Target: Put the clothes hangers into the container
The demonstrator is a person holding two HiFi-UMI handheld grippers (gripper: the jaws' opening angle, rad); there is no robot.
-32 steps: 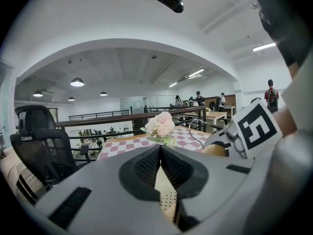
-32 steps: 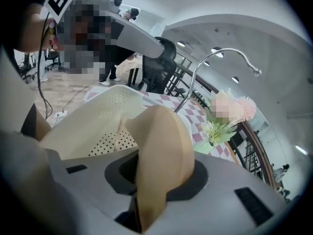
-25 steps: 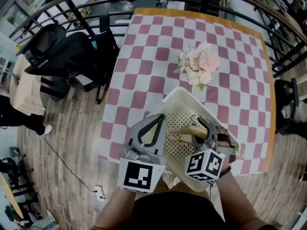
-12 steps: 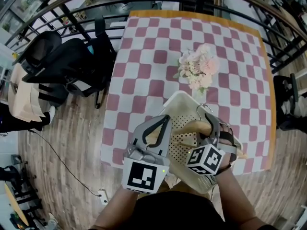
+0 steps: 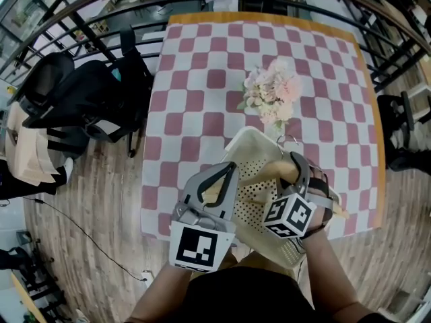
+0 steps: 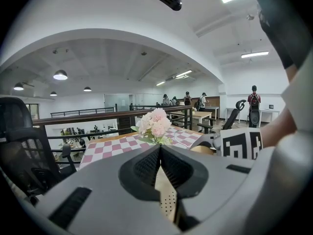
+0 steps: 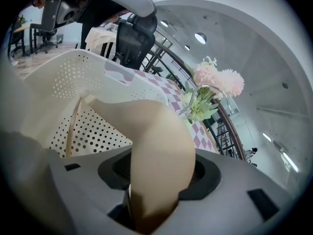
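A white perforated basket (image 5: 237, 142) sits at the near edge of the checked table. A wooden hanger (image 5: 275, 171) lies slanted in it, with its wire hook (image 5: 286, 140) over the far rim. My right gripper (image 5: 294, 161) reaches down into the basket around the hanger's broad arm (image 7: 151, 141). Its jaws have just been opening; the wood still lies between them and a dark gap shows at one pad. My left gripper (image 5: 231, 169) hovers over the basket's near left side. Its jaws are shut tip to tip (image 6: 160, 148) on nothing.
A vase of pink and white flowers (image 5: 273, 96) stands just beyond the basket on the checked tablecloth (image 5: 202, 79). Black office chairs (image 5: 81, 93) and a curved metal railing (image 5: 101, 19) are to the left of the table. The table's front edge runs under the basket.
My right gripper has moved a little forward and down into the basket with the hanger. The left gripper has hardly moved.
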